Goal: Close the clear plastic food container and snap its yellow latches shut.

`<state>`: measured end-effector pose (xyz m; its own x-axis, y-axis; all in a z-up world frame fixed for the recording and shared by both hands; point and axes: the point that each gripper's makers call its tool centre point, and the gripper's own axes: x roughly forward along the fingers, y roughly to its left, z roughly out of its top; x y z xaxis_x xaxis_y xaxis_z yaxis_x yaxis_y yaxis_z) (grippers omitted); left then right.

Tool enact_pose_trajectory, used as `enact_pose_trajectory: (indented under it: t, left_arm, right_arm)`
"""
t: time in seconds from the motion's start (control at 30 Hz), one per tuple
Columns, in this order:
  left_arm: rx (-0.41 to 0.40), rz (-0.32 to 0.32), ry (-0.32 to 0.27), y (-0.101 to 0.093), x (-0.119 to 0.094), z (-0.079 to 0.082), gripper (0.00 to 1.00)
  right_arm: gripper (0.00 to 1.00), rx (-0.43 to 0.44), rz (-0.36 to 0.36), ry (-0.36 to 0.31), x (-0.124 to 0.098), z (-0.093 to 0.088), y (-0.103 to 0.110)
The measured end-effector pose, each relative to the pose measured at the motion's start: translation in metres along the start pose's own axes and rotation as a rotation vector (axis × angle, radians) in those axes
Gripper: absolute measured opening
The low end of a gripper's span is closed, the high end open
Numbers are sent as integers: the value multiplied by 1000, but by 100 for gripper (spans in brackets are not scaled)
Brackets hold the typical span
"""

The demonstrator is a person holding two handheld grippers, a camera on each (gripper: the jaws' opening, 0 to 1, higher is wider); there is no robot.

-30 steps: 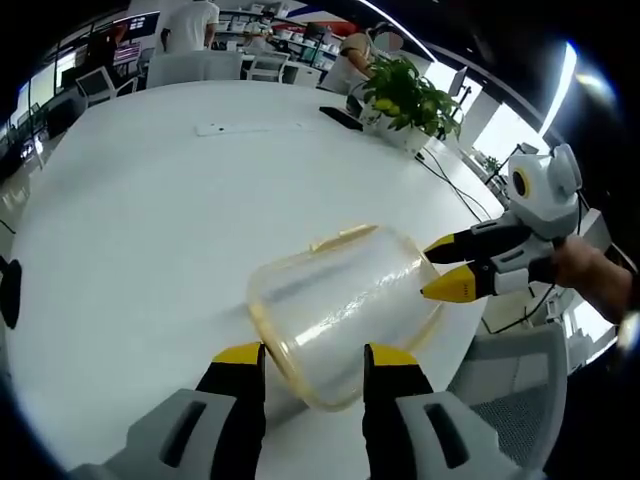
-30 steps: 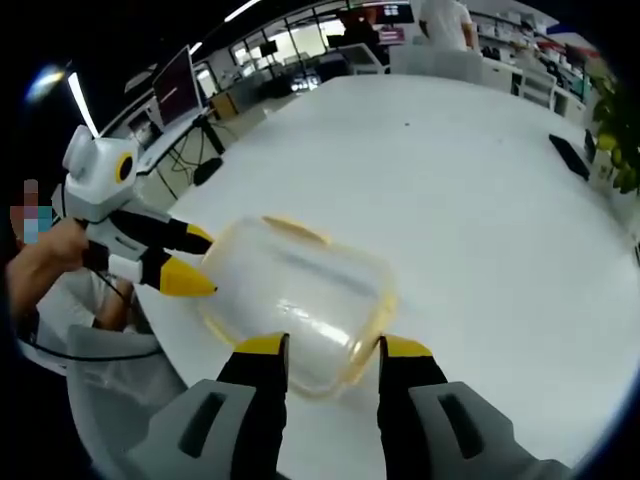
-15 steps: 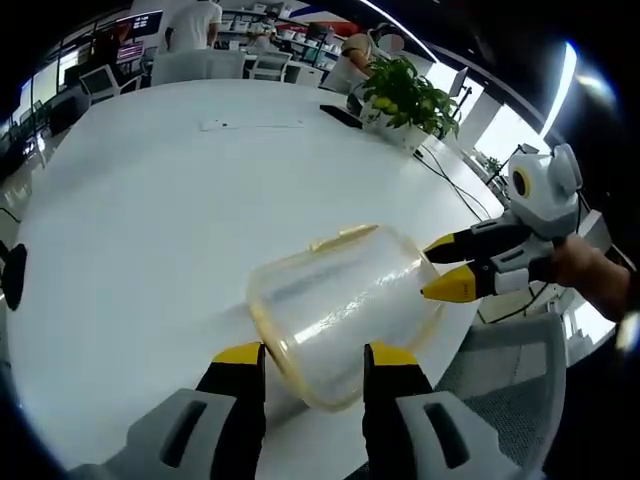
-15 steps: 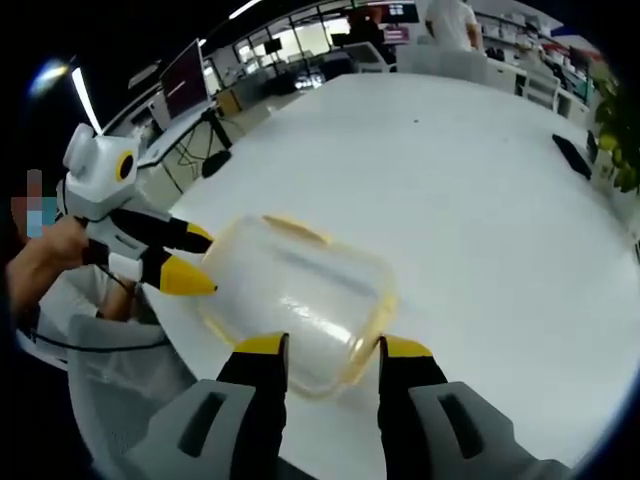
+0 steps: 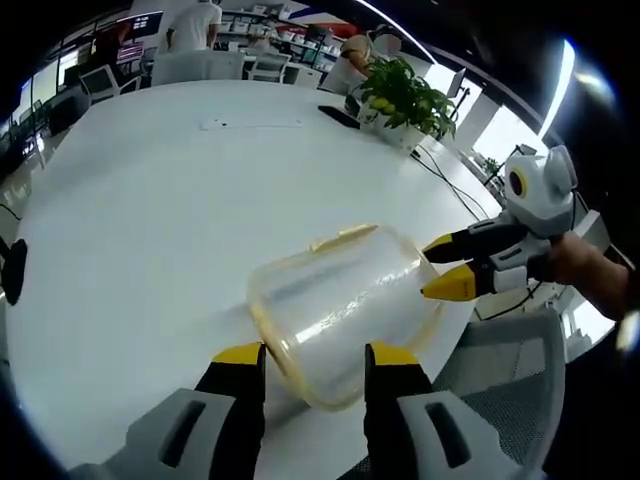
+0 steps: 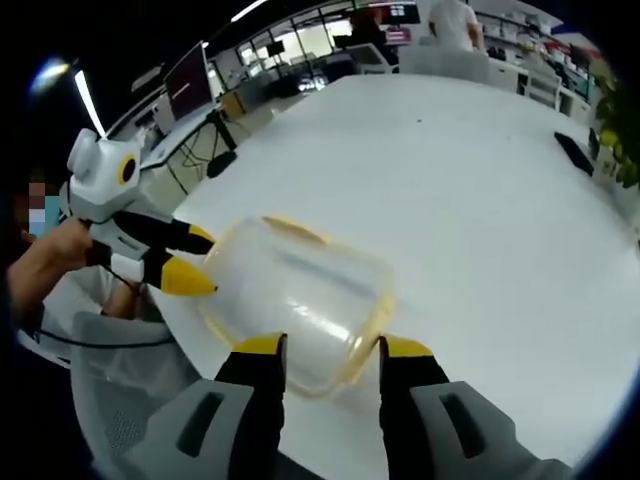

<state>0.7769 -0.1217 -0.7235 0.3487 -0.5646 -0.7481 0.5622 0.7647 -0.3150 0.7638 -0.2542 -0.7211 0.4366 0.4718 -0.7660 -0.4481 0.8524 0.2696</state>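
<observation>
From the left gripper view, my left gripper (image 5: 312, 357) comes up from six o'clock with its jaws apart, straddling the near end of the clear plastic food container (image 5: 340, 305), which sits on the white table (image 5: 150, 200) near its edge. I judge I'm bracing that end so the box cannot slide. At three o'clock my right gripper (image 5: 442, 268) points in with jaws apart at the opposite end, placed, I think, to work a latch there. The container is cloudy-clear with rounded corners and a yellow rim; a yellow latch (image 5: 343, 237) shows along its far side at twelve o'clock. Whether it is snapped down I cannot tell.
</observation>
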Motion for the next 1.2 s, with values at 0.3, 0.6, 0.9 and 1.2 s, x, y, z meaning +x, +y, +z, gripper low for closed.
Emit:
enact_pose_trajectory:
  t: [0.3, 0.6, 0.9, 1.2]
  left_arm:
    - [34, -6, -3, 0, -1, 1, 32]
    - [110, -10, -5, 1, -9, 10, 31]
    - [212, -27, -11, -4, -13, 21, 27]
    - [344, -95, 1, -20, -12, 26, 23]
  right_arm:
    - [34, -20, 25, 9, 0, 0, 0]
    - [35, -57, 45, -10, -9, 12, 2]
    - [26, -137, 120, -35, -12, 27, 16]
    - [25, -218, 183, -37, -8, 32, 25]
